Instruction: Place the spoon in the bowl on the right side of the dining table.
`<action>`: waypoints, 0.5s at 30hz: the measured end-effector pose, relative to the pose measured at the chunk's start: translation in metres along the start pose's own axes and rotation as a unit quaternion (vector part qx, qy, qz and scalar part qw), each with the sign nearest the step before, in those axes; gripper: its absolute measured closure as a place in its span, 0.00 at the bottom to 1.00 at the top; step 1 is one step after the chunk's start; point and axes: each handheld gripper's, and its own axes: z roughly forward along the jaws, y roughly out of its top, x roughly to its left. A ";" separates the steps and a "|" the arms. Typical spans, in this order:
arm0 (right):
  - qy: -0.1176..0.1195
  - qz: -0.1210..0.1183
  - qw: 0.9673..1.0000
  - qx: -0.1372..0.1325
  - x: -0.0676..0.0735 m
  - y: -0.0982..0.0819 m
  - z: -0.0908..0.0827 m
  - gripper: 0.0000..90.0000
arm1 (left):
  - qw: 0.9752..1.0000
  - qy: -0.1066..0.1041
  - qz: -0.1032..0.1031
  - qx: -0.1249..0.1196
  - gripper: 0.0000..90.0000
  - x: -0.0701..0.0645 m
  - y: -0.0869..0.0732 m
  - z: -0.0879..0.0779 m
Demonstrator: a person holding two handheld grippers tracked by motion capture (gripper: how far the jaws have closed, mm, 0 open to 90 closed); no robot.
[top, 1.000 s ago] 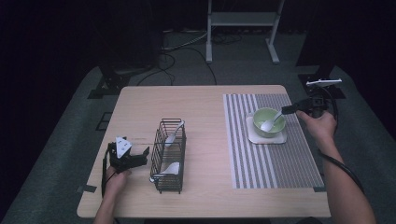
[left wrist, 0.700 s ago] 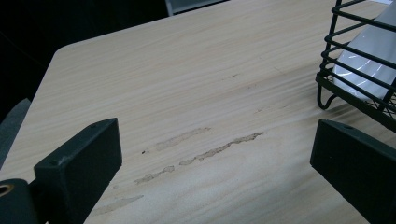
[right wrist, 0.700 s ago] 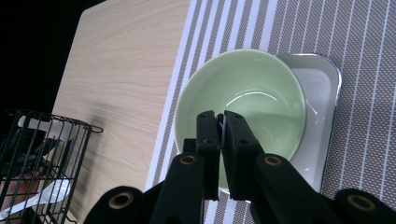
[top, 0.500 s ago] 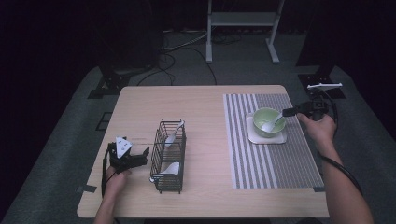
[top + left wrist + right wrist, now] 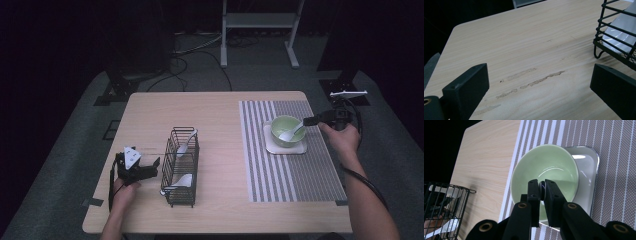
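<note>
The right gripper [image 5: 541,188] pinches the spoon [image 5: 291,133] handle above the green bowl [image 5: 285,130]; its jaws have just eased slightly. Well left of the bowl, beside the rack [image 5: 181,165], the left gripper [image 5: 150,167] rests wide open, empty.

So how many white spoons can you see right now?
3: two in the wire rack, an upper spoon and a lower spoon; one bowl spoon in the green bowl. More may be hidden.

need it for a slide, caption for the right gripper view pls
Right tool clamps a white spoon handle over the green bowl on its metal tray, striped mat beneath.
</note>
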 end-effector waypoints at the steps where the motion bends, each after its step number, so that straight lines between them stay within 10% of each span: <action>1: -0.002 0.001 1.000 0.000 0.000 0.000 0.000 0.90 | 1.000 0.000 0.000 0.000 0.01 0.000 0.000 0.000; 15: -0.028 0.007 1.000 0.005 -0.009 -0.005 0.002 0.84 | 1.000 0.001 0.001 0.000 0.01 0.000 0.000 0.000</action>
